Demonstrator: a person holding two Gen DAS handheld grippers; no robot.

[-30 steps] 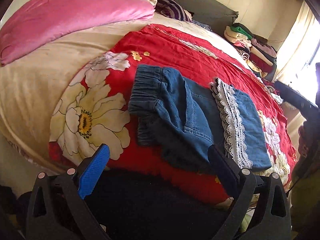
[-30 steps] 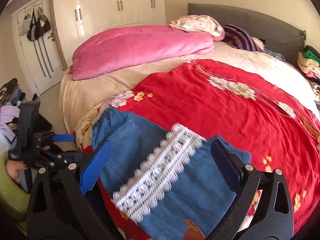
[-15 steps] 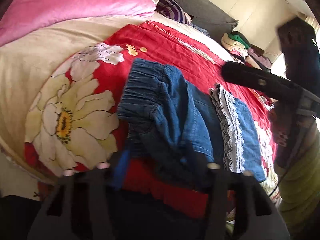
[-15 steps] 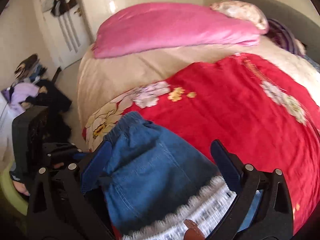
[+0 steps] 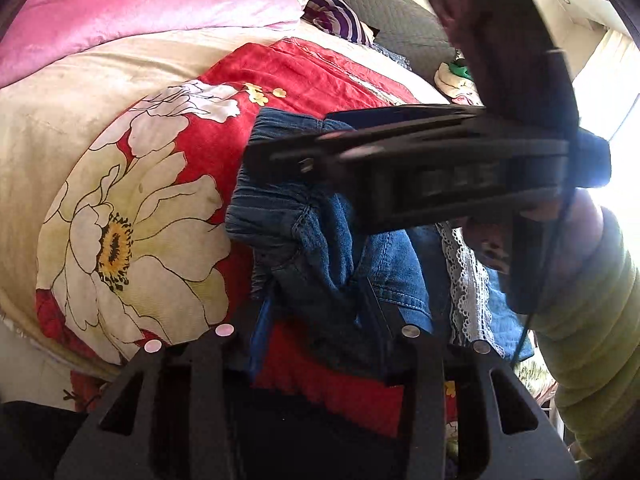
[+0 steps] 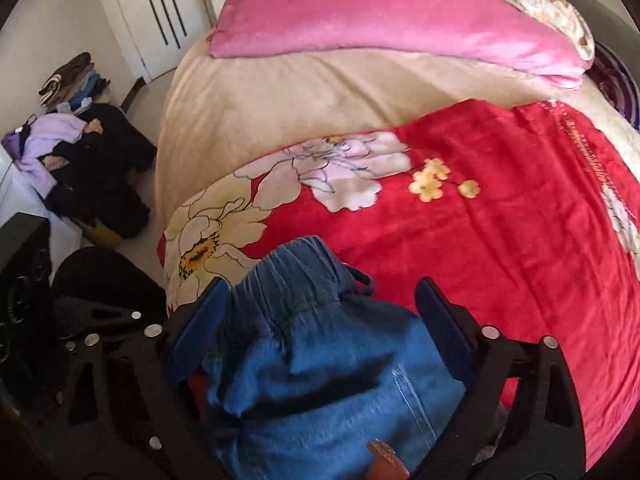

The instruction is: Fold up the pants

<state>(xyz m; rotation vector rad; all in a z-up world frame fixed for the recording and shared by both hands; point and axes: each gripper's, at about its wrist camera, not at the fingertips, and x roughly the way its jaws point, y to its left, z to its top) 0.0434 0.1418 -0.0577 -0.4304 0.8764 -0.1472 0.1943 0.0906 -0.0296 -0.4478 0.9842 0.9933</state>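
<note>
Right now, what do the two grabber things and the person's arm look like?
Both the left gripper and the right gripper are black plastic frames with silver bolts and blue ribbed pads on their fingers. A thin black cable hangs down. The sleeve is ribbed yellow-green knit.

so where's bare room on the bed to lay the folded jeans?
Free: red floral blanket beyond the blue denim pants, and the beige bedspread up to the pink velvet duvet. Crowded: the near edge, both grippers over the pants.
</note>
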